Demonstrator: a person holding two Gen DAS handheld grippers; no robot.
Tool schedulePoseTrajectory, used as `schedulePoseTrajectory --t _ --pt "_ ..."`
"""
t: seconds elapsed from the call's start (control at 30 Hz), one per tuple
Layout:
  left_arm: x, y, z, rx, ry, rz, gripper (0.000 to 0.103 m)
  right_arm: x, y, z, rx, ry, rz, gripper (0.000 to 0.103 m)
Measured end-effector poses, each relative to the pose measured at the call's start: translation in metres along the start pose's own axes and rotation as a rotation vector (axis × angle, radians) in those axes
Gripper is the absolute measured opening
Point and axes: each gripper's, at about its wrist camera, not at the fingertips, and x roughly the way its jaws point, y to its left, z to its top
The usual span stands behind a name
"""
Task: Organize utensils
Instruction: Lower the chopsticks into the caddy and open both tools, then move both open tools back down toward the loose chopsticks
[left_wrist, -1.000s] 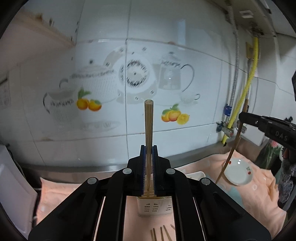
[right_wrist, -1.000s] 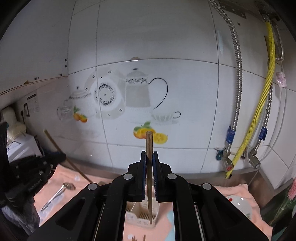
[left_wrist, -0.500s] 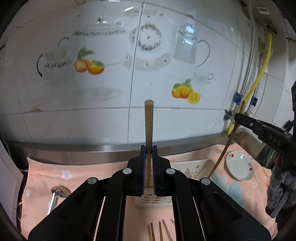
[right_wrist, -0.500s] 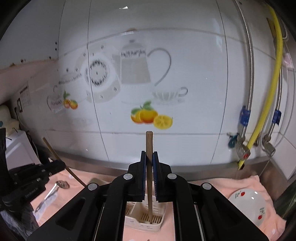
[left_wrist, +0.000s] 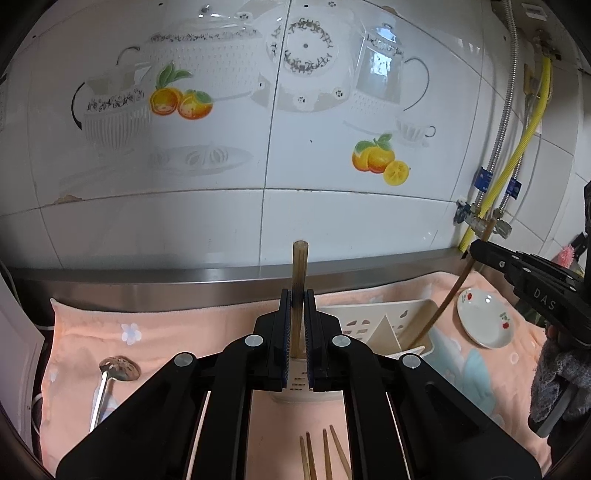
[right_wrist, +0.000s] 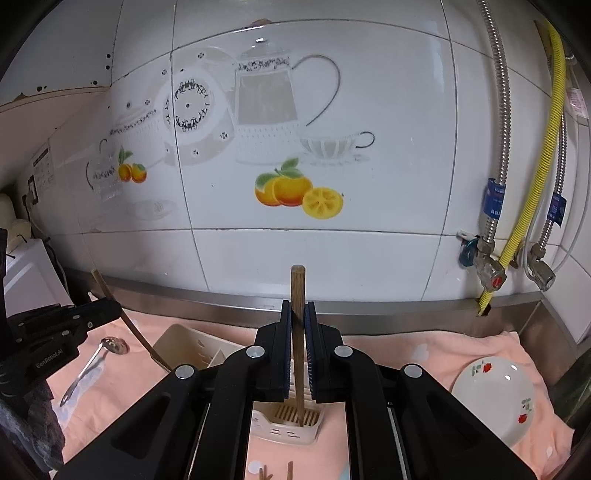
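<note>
**Tiled kitchen wall, counter under pink towel: both grippers clamping chopsticks over caddy**

Left gripper (left_wrist: 298, 306): jaws closed on an upright chopstick (left_wrist: 299, 280), top end poking above the pads, lower end over the caddy (left_wrist: 373, 321).

Right gripper (right_wrist: 298, 317): jaws closed on a second chopstick (right_wrist: 297, 295), tip down inside a slotted front compartment of the caddy (right_wrist: 284, 424). From the left wrist view that stick leans, lower end in the caddy's right corner.

Around: four loose chopsticks (left_wrist: 321, 454) lie on the towel (left_wrist: 184, 332) in front of the caddy. Slotted spoon (left_wrist: 110, 380) left of caddy, apart. Small plate (left_wrist: 484, 317) right, apart. Yellow hose (right_wrist: 535, 166) on the wall at right.
</note>
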Motion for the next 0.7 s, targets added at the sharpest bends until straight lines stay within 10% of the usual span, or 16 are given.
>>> schedulePoseTrajectory --t 0.7 --pt "-0.071 -0.001 -0.015 -0.003 -0.045 0.007 0.019 -0.097 -0.006 -0.009 0.000 -0.094 0.040 0.032"
